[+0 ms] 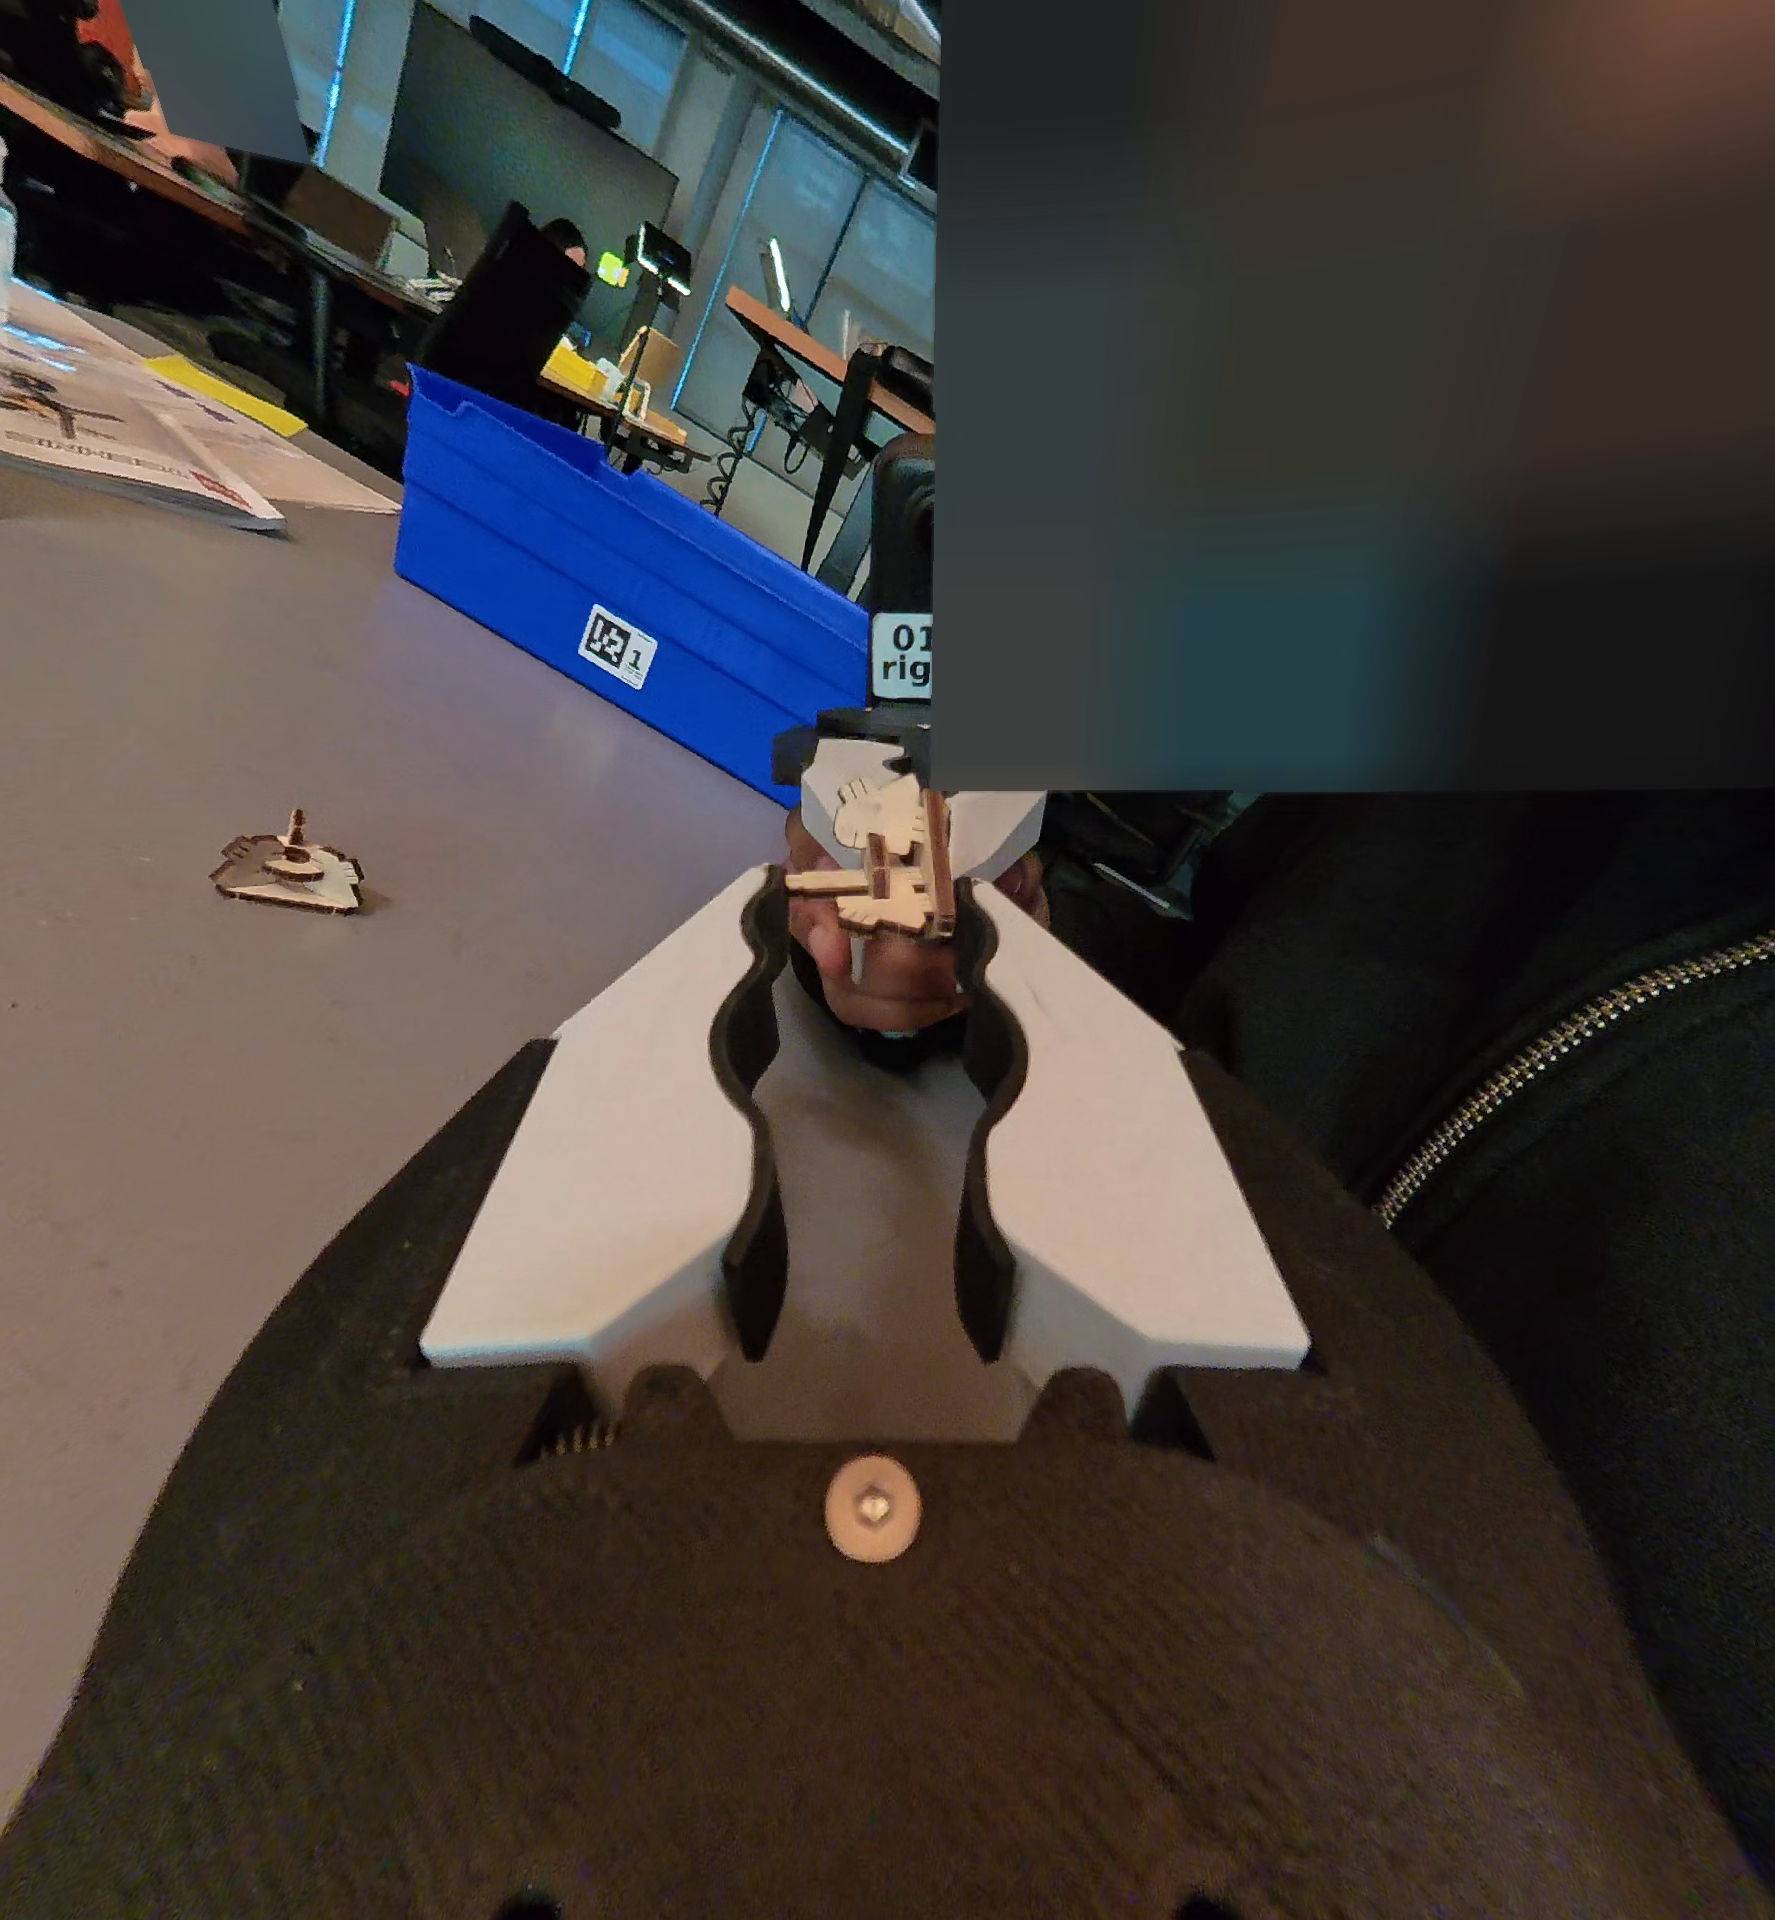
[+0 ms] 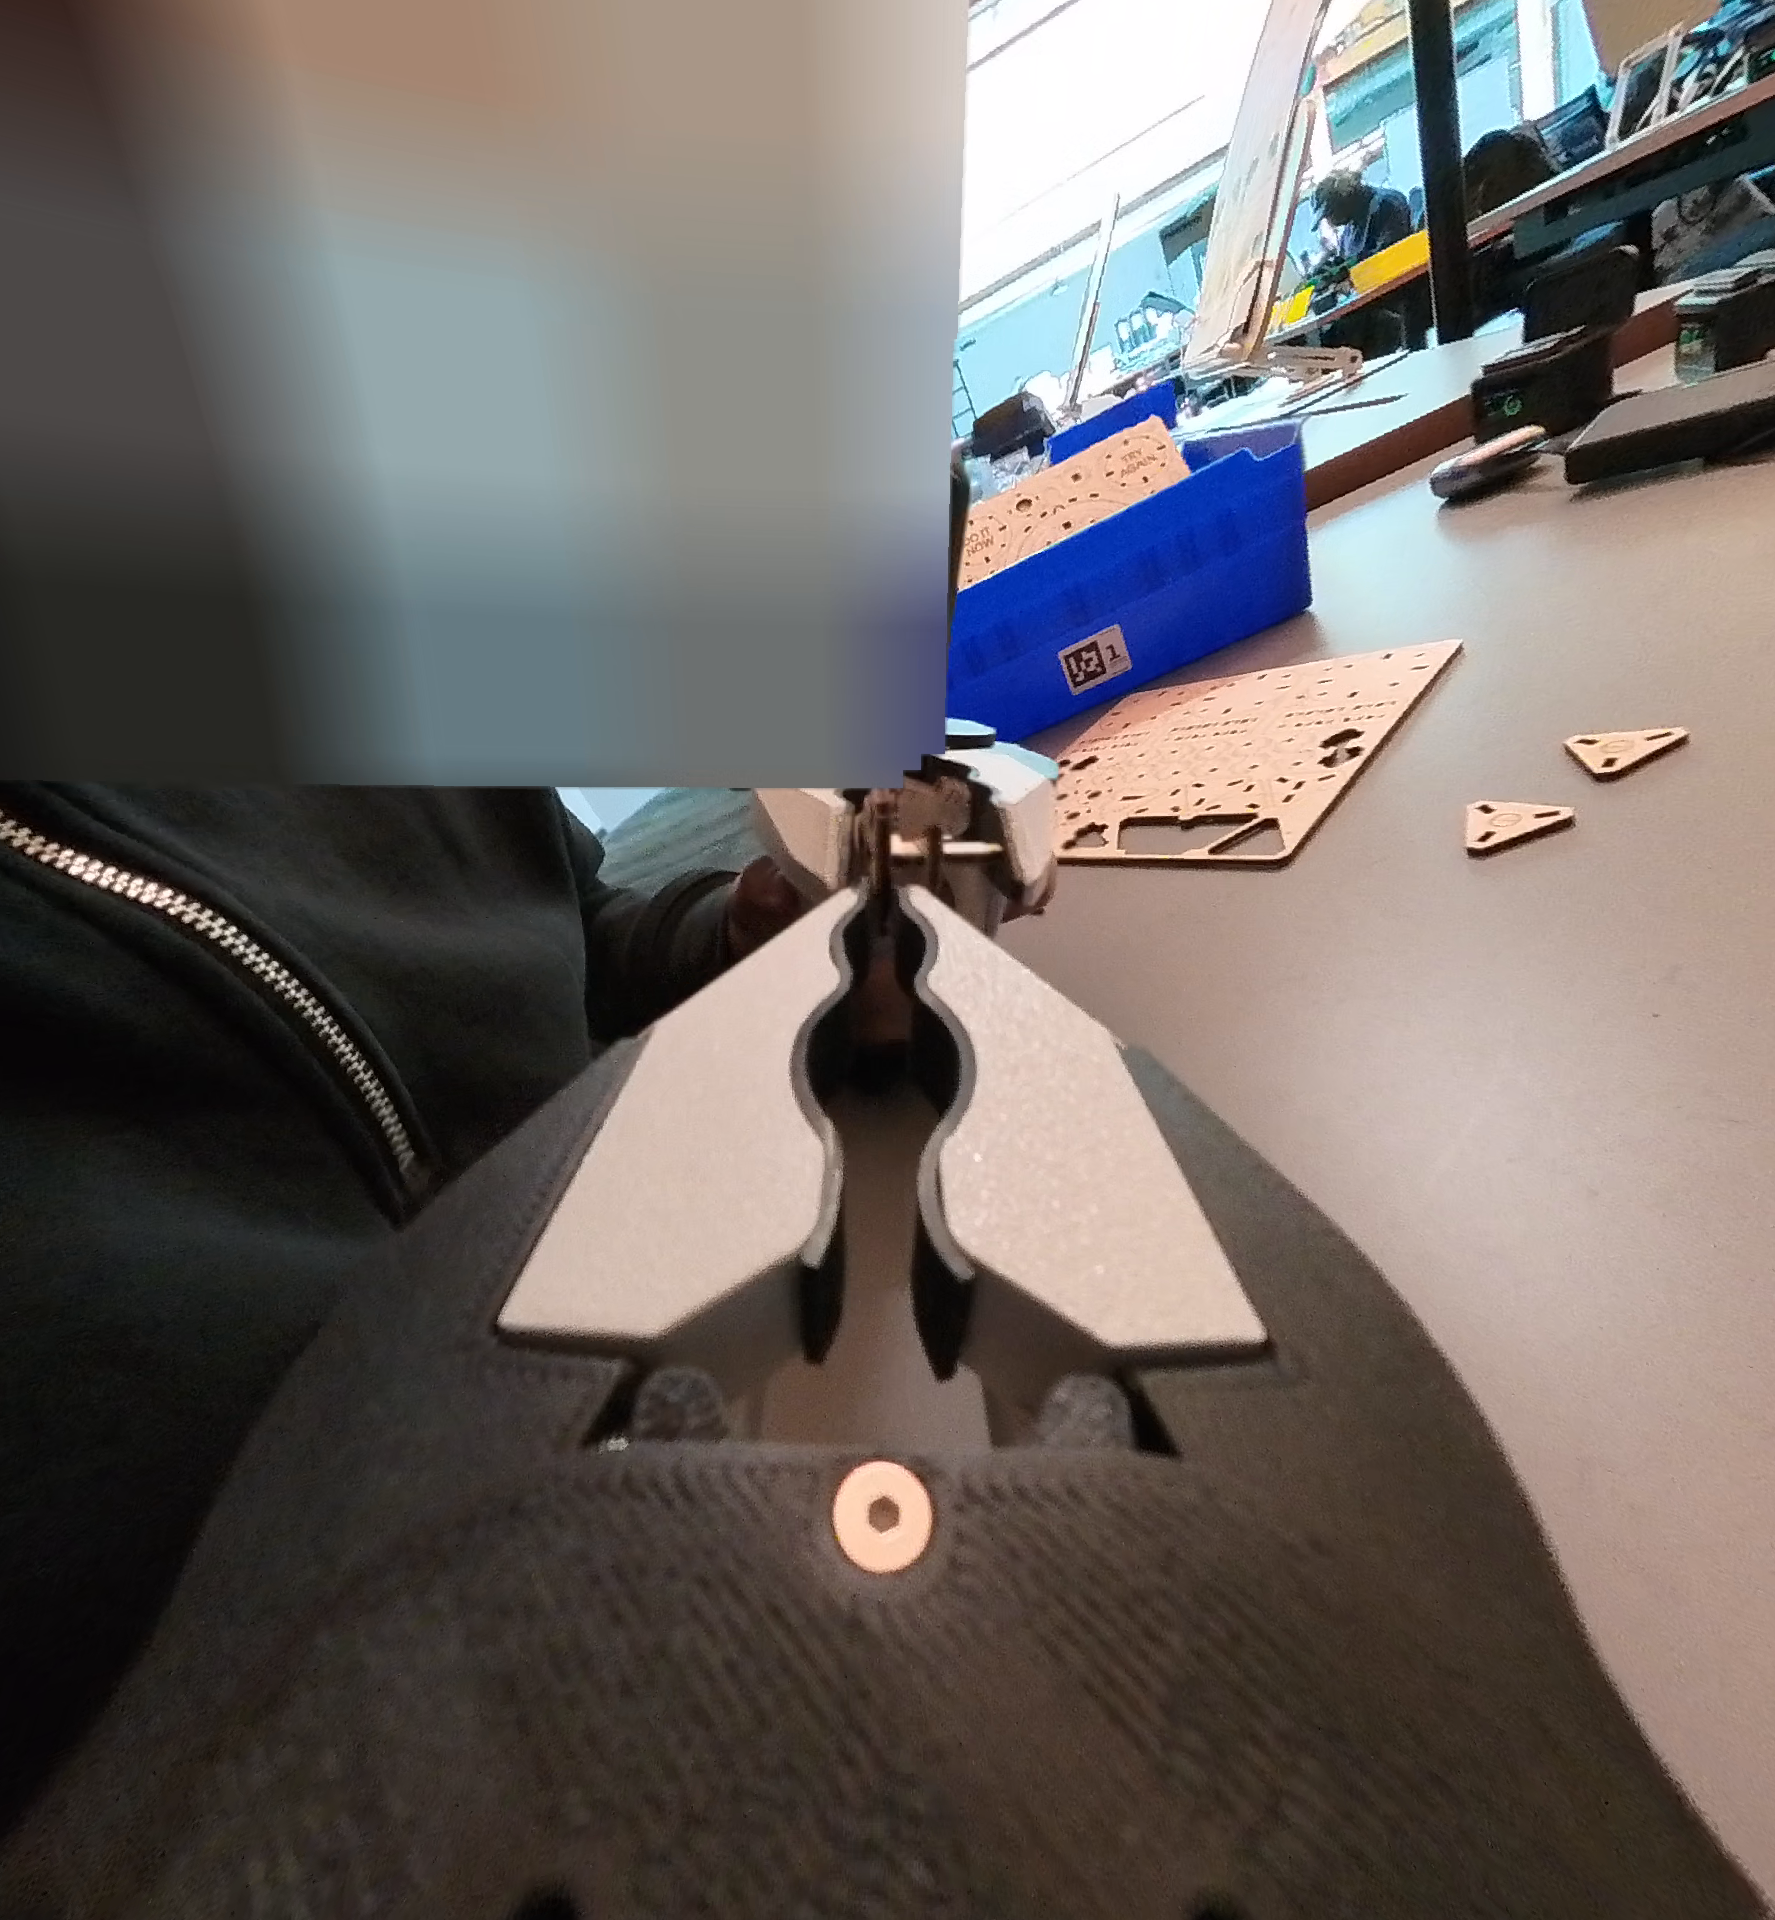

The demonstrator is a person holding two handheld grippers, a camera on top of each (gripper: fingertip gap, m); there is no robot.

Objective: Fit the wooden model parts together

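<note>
My left gripper (image 1: 872, 904) is shut on a small wooden assembly (image 1: 888, 883) of slotted light-wood pieces, its pads on either side of it, above the grey table (image 1: 239, 1039). My right gripper (image 2: 881, 904) comes in from the opposite side and is shut on a thin wooden plate (image 2: 878, 878) at one side of that assembly. The right gripper also shows in the left wrist view (image 1: 914, 821), above the assembly. The left gripper shows in the right wrist view (image 2: 914, 831), with a wooden peg (image 2: 950, 847) across it. A second small wooden sub-assembly (image 1: 285, 868) lies on the table at the left.
A blue bin (image 1: 571, 561) stands behind the grippers; it also shows in the right wrist view (image 2: 1153, 582), holding wooden sheets. A punched-out wooden sheet (image 2: 1257, 748) and two triangular wooden pieces (image 2: 1517, 824) lie to the right. Booklets (image 1: 104, 416) lie far left. A person's dark jacket (image 1: 1485, 1143) is close by. My two grippers' fingertips are within a few centimetres of each other.
</note>
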